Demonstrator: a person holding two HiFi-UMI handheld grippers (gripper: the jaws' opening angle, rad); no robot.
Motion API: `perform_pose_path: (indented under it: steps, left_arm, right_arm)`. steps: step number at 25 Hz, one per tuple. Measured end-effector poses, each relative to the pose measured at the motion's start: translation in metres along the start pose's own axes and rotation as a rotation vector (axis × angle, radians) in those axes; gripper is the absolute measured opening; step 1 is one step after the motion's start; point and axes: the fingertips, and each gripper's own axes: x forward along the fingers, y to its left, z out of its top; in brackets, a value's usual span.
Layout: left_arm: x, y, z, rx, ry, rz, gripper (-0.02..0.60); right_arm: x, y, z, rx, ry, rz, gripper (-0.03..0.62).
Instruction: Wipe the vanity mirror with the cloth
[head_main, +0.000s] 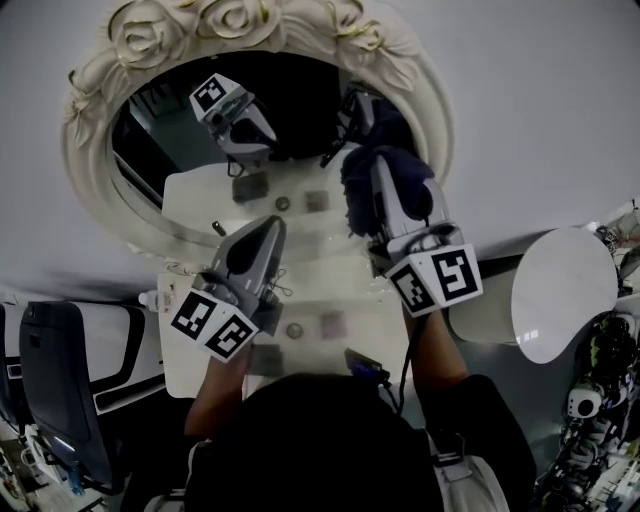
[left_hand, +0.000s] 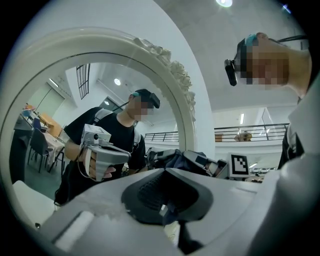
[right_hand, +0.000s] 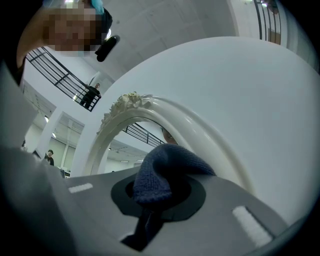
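The oval vanity mirror (head_main: 300, 95) stands in an ornate white rose-carved frame (head_main: 92, 88) against a pale wall. My right gripper (head_main: 372, 178) is shut on a dark blue cloth (head_main: 362, 165), which it holds at the right part of the glass. In the right gripper view the cloth (right_hand: 161, 172) bulges out of the jaws in front of the frame (right_hand: 150, 107). My left gripper (head_main: 262, 228) is shut and empty, with its tip at the mirror's lower edge. In the left gripper view this gripper (left_hand: 167, 200) faces the glass (left_hand: 100, 125), which reflects the person and both grippers.
A white table (head_main: 300, 300) with small fittings lies under the mirror. A white round object (head_main: 555, 295) stands at the right, with cluttered items (head_main: 600, 385) beyond it. A dark chair (head_main: 55, 380) is at the lower left.
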Motion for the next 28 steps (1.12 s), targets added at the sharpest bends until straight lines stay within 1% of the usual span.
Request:
perform_pose_path:
  steps: [9, 17, 22, 28]
  left_arm:
    - [-0.019, 0.013, 0.004, -0.017, -0.009, -0.003, 0.002]
    - [-0.034, 0.031, 0.018, -0.027, -0.027, 0.007, 0.002]
    - [-0.05, 0.045, 0.027, -0.033, -0.041, 0.013, 0.002]
    - [-0.077, 0.06, 0.038, -0.036, -0.062, 0.025, 0.002]
  right_arm:
    - [0.017, 0.025, 0.009, -0.028, -0.022, 0.03, 0.028]
    - [0.034, 0.049, 0.015, -0.052, -0.032, 0.043, 0.028]
    - [0.049, 0.074, 0.015, -0.053, -0.037, 0.061, 0.028]
    - [0.069, 0.114, 0.01, -0.054, -0.037, 0.101, 0.028]
